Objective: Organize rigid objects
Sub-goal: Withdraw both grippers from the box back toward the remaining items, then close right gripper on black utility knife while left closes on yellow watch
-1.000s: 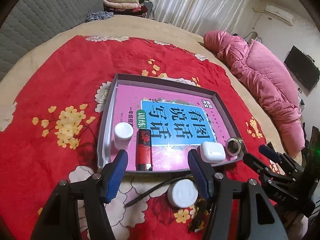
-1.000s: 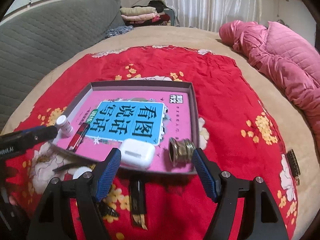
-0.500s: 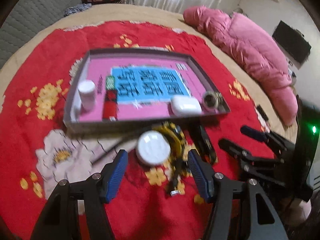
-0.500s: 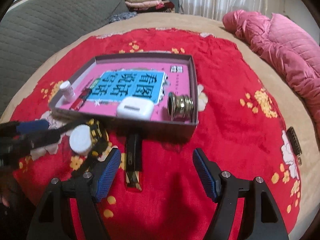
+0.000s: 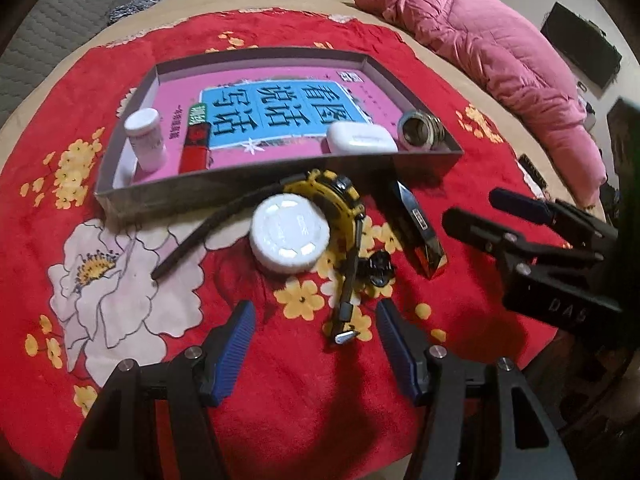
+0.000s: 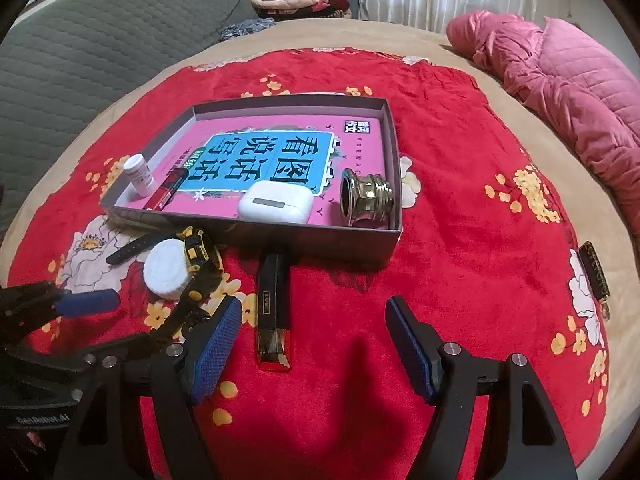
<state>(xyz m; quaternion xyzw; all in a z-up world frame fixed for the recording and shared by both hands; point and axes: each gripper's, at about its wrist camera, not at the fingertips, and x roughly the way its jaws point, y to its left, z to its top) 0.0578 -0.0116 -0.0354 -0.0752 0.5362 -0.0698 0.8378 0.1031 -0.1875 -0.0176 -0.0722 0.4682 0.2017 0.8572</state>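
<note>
- Left tongs point(image 5: 316, 340) stand wide and empty above the red flowered blanket point(image 5: 280, 420); right tongs point(image 6: 314, 344) likewise wide, nothing between the pads.
- Loose items lie on the blanket just in front of the box's near wall: white round jar point(image 5: 290, 234), yellow-and-black watch point(image 5: 340, 208) curled around the jar's far side, black-and-gold lighter point(image 6: 274, 304), small black piece point(image 5: 380, 270) beside the watch strap.
- Already inside the shallow cardboard box point(image 5: 280, 178): white pill bottle point(image 5: 146, 140), red stick point(image 5: 195, 150), white earbud case point(image 5: 360, 138), brass fitting point(image 6: 366, 196), all resting on a pink book point(image 5: 280, 92).
- Jar judged light, rigid, with a smooth and probably slippery lid; best taken across its side wall, pads on opposite sides, well below the lid edge.
- Watch judged awkward: stiff case, floppy strap; hold is better on the case than on the strap, which would dangle and catch the box wall.
- Lighter judged dense, glossy, narrow; a grip across the long flat sides near the middle is advised.
- Blanket is soft, so downward pressure will sink items.
</note>
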